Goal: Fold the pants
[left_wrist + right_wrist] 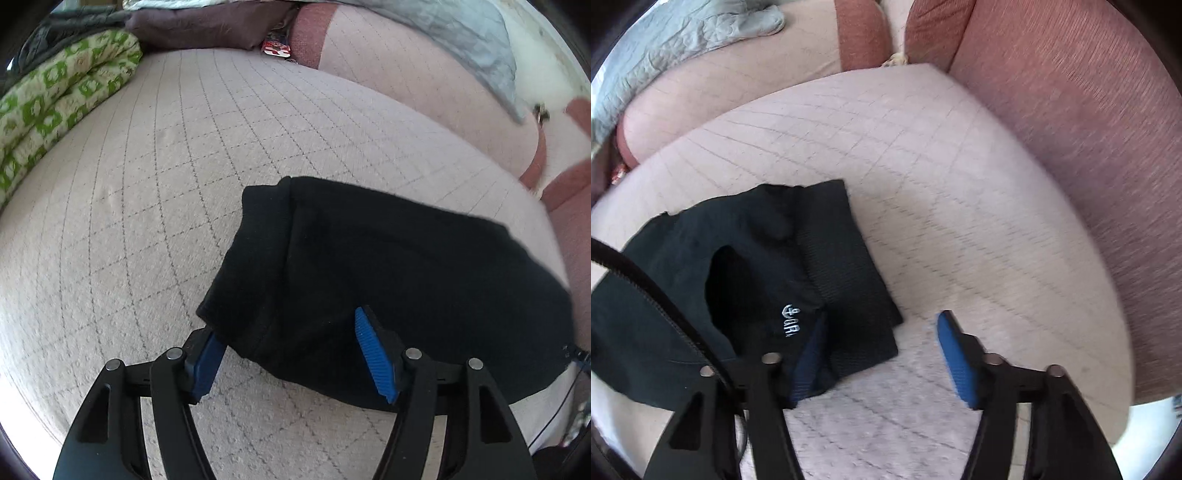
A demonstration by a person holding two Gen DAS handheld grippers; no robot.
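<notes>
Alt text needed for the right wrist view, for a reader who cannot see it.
Folded black pants lie on a pale quilted cushion; the right gripper hovers open at their near corner, gripping nothing. A reddish sofa arm rises beyond.

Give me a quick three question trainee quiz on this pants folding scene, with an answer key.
1. True or false: the left tool is clamped on the black pants.
2. Which lies at the cushion's far left edge? A) a green patterned blanket B) a blue towel C) a red bag
3. What mark shows on the pants in the right wrist view?

Key: 1 false, its pads stand apart; 2 A; 3 a small white logo.
</notes>
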